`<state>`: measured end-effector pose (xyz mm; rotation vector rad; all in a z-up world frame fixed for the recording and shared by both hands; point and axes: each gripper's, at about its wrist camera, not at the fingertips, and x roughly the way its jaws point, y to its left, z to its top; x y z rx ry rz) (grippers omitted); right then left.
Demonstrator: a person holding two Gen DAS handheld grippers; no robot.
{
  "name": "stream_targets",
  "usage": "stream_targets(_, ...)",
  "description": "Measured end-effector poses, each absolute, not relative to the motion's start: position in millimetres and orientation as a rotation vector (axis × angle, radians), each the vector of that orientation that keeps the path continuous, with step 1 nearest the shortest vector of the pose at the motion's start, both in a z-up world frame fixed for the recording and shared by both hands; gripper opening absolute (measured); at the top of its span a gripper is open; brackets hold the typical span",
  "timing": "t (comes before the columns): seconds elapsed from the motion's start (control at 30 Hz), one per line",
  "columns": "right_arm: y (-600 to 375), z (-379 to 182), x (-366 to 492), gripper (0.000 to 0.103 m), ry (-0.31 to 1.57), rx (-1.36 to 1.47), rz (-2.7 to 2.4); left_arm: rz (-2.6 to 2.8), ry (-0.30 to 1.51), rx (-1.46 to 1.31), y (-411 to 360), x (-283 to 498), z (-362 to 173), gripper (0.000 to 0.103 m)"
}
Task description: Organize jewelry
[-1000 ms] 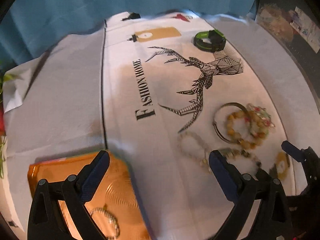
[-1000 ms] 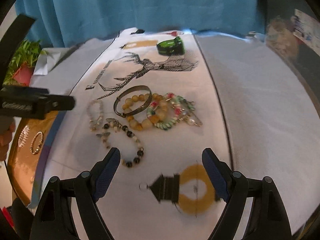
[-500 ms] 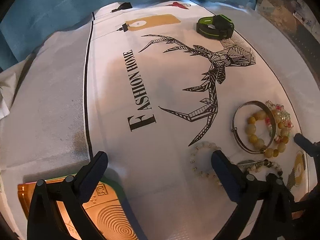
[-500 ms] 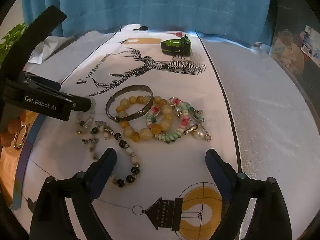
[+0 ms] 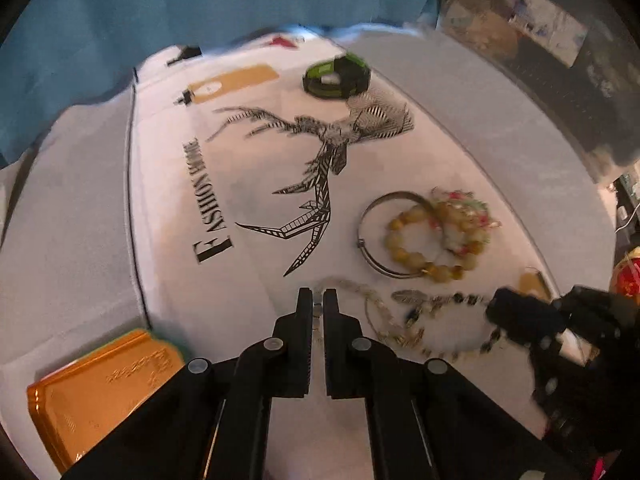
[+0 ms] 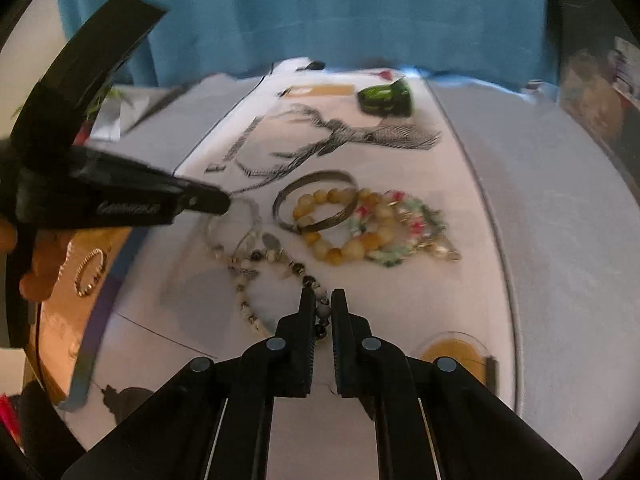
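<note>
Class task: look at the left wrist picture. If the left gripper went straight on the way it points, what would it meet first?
The left gripper is shut on the thin pale beaded bracelet. Straight ahead lies the white printed cloth, first at the black geometric deer print. Depth is uncertain.

Two wrist views, both close over your tabletop (image 5: pixel 80 216).
Your left camera looks steeply down from the left along its hand-held gripper (image 5: pixel 318 304); your right one looks down less steeply from the right. Both face the blue curtain (image 6: pixel 320 12) and share the bangle (image 5: pixel 394 236) and green band (image 6: pixel 386 100).
</note>
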<state>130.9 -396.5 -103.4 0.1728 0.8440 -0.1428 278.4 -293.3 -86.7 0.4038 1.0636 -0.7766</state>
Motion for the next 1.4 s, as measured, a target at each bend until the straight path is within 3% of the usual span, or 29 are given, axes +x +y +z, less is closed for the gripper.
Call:
stream_targets(0.6, -391.6, -22.7, 31.3, 0.008, 0.720, 0.217, -0.207, -0.679, 0.902, 0.182, -180.6, 163.1, 32.8, 0.000)
stream_targets(1.1, -362.8, 4.6, -19.8, 0.008, 0.674, 0.180, -0.168, -0.660, 0.929, 0.164, -157.6, 128.7, 27.8, 0.000)
stream_targets(1.2, -370.4, -3.1, -14.4, 0.008, 0.685, 0.212, -0.146, -0.692, 0.956, 0.210, -181.0, 131.8, 15.9, 0.016)
stream_targets(1.27, -376.4, -8.1, -6.9, 0.008, 0.689, 0.223, -0.133, -0.702, 0.967, 0.247, -198.4, 134.2, 4.6, 0.034)
stream_targets(1.33, -383.4, -12.2, 1.4, 0.008, 0.681, 0.238, -0.118, -0.716, 1.005, 0.286, -215.4, 137.5, -12.8, 0.043)
stream_targets(1.4, -392.5, -19.3, 10.6, 0.008, 0.686, 0.253, -0.118, -0.716, 1.054, 0.327, -230.4, 140.3, -34.7, 0.043)
